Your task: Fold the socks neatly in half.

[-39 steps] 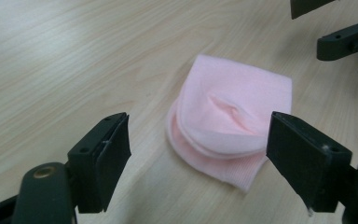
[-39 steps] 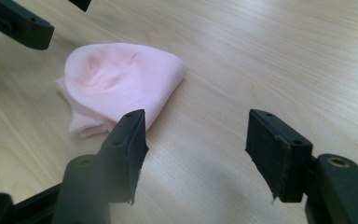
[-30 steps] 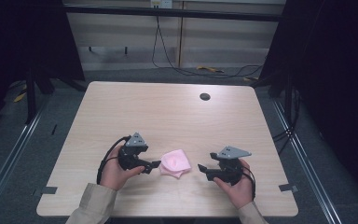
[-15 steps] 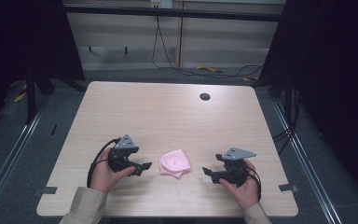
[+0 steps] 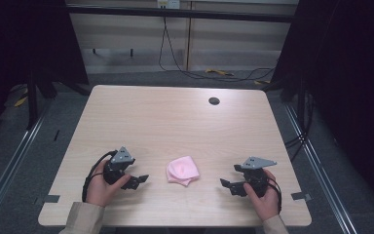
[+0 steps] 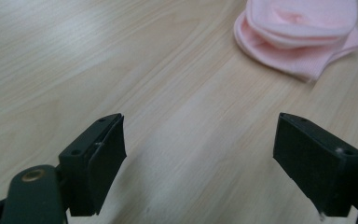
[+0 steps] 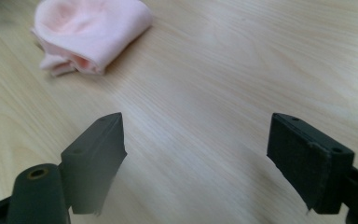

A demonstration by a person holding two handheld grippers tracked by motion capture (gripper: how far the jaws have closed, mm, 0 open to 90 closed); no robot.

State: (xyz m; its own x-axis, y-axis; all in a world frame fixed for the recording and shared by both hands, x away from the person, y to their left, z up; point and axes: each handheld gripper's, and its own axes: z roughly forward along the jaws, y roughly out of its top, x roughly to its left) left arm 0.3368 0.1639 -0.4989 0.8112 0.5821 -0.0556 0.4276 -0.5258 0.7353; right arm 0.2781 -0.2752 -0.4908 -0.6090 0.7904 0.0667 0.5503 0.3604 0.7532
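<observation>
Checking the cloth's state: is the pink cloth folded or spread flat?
Folded: the pink cloth lies bunched in stacked layers on the table.

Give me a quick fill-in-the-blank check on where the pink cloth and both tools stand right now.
1. The folded cloth on the table is ____ in colour.
2. The cloth lies ____ the left tool and the right tool.
3. Both tools have their jaws ____, with nothing between them.
4. Near the table's far edge sits a small round ____ hole.

Missing words: pink; between; open; dark
</observation>
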